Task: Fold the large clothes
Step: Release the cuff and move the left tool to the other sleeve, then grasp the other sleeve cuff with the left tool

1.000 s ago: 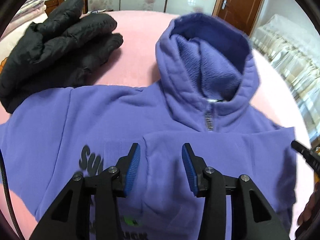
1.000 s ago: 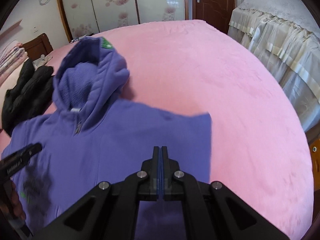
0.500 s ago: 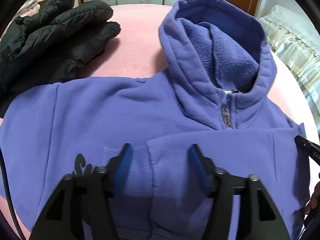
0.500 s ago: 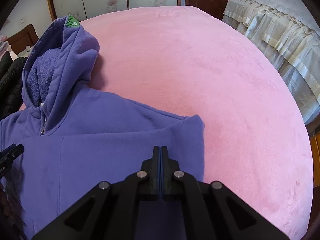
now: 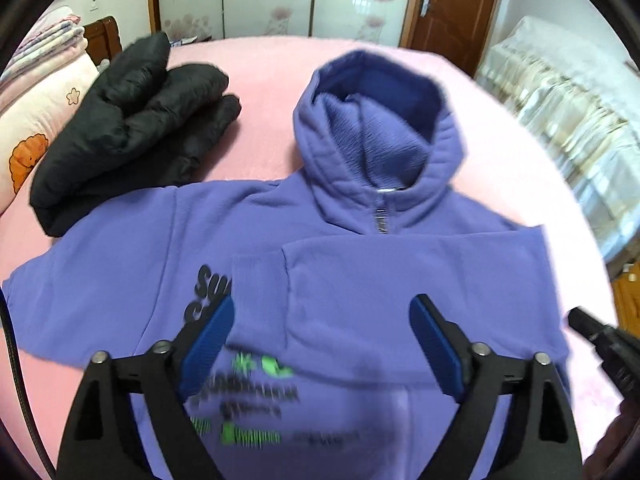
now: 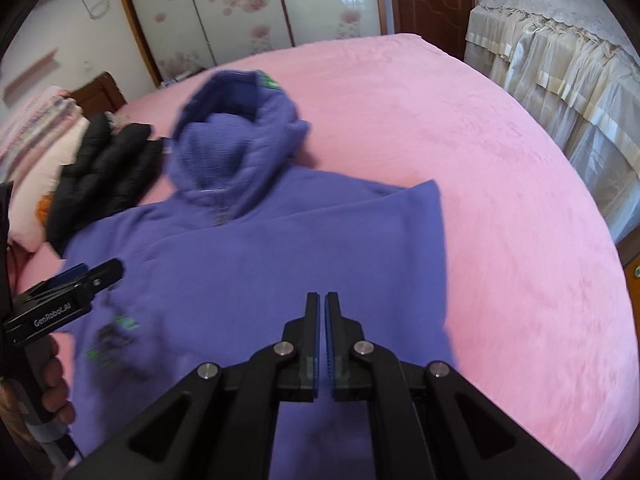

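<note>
Left: black quilted puffer jacket [image 5: 132, 136], folded, on the pink plush bedspread [image 6: 500, 208].

Centre: large purple fleece-lined zip hoodie [image 5: 320, 280], flat on the bedspread, front up, hood away from me, one sleeve [image 5: 400, 288] laid across the chest. I judge it soft, thick and limp, moderately heavy; likely best pinched at hem corners or shoulder seam.

My left gripper [image 5: 320, 344]: jaws opening wide, nothing between them.

My right gripper [image 6: 321, 344]: closed, holding nothing, above the right side.
</note>
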Demonstrator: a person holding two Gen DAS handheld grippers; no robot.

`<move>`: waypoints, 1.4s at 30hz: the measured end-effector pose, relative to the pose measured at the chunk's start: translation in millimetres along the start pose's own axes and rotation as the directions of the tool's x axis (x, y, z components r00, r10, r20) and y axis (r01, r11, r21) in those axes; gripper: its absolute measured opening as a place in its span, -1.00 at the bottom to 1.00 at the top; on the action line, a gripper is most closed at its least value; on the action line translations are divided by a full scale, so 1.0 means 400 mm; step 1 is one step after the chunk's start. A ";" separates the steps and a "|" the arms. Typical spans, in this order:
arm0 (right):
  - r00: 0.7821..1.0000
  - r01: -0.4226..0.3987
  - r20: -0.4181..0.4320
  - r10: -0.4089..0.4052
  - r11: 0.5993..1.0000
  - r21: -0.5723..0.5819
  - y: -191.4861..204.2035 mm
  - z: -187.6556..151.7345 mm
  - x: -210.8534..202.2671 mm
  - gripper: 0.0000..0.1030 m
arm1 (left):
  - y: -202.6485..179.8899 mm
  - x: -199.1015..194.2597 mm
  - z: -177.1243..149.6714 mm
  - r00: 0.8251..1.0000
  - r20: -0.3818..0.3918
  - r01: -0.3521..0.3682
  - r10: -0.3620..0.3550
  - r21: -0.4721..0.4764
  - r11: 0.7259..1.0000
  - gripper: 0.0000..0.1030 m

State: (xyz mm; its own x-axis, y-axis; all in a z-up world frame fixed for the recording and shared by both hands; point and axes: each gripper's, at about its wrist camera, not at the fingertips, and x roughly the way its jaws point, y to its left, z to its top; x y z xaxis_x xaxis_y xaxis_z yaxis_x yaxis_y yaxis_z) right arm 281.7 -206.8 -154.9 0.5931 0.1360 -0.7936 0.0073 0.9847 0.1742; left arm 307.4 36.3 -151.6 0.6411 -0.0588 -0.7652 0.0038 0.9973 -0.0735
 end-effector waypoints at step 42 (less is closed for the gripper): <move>0.984 -0.175 -0.052 0.168 0.902 -0.395 0.915 -0.156 0.045 -0.79 | 1.107 -0.047 -0.363 0.984 0.177 0.153 0.007 -0.866 0.477 0.89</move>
State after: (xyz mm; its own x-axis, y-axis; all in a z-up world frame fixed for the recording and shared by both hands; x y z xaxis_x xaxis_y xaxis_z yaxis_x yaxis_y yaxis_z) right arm 245.0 162.8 -141.8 0.5434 0.3054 -0.7819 -0.4151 0.9074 0.0659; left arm 185.7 472.6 -262.7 0.7671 -0.0431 -0.6401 -0.5646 0.4285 -0.7054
